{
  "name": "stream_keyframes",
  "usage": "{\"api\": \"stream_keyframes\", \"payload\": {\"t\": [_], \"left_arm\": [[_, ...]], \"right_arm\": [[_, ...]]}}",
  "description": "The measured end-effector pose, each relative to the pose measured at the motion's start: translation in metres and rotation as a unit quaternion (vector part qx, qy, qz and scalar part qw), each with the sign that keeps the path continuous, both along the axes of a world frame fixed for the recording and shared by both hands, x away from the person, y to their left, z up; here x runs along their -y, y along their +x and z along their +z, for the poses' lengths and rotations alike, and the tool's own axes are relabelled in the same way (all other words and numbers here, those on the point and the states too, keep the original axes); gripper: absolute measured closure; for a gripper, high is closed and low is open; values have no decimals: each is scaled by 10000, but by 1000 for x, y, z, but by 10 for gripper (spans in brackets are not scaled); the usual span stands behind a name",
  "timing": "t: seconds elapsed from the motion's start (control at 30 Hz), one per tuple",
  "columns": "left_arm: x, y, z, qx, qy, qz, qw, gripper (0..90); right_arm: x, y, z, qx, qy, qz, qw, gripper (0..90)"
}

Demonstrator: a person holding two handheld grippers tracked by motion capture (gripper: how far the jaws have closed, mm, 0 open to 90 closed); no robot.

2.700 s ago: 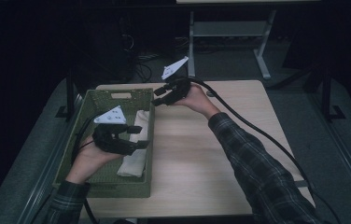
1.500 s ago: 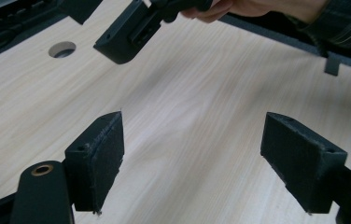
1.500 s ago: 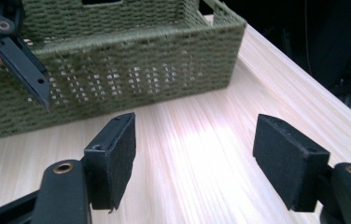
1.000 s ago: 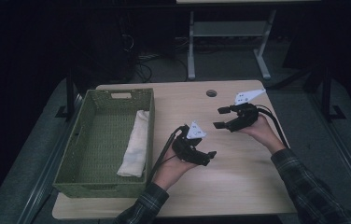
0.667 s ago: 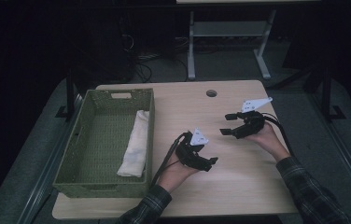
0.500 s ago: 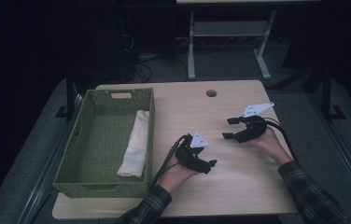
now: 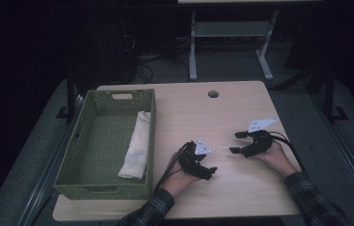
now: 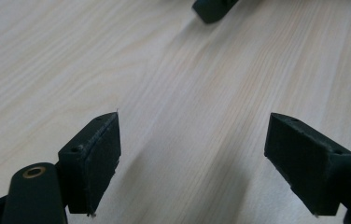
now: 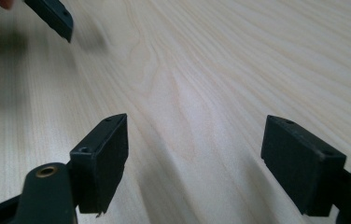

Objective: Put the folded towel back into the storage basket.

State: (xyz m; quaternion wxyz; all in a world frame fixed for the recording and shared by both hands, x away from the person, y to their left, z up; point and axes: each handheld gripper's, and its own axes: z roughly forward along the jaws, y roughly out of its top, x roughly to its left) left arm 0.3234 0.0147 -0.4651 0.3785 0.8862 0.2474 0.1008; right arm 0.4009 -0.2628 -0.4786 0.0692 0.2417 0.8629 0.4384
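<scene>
- High view showed my left tool (image 7: 208, 168) low over the bare wood of the counter (image 7: 222, 113), near its front edge, with my hand behind it.
- My right tool (image 7: 235, 142) sat to the right of it, near but apart, also close above the counter, its grey plate tipped up.
- Left tool view had my two black jaws standing wide apart, released, with nothing but wood grain between them; a jaw tip of the other tool (image 8: 213, 9) showed at the top edge.
- Right tool view gave the same: jaws spread, released, empty, with bare wood between them.
- Compared with the frame from nearly three seconds back, both my hands had left the green basket (image 7: 78, 155): then my left tool was down inside it on the towel and my right tool was at its far corner.
- Against the frame a second earlier, both tools had come lower toward the counter, and the right one had drawn nearer to the front.
- My rolled white towel (image 7: 136, 143) lay in the basket along its right wall, lengthwise, well apart from both tools.
- That basket stood on the left part of the counter.
</scene>
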Motion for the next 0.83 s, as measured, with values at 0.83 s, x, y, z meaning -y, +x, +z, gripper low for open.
{"api": "stream_keyframes", "payload": {"t": [0.83], "left_arm": [[2, 0, -14, 31, 9, -122, 9999, 146]], "right_arm": [[-9, -4, -4, 20, -516, -86, 9986, 200]]}}
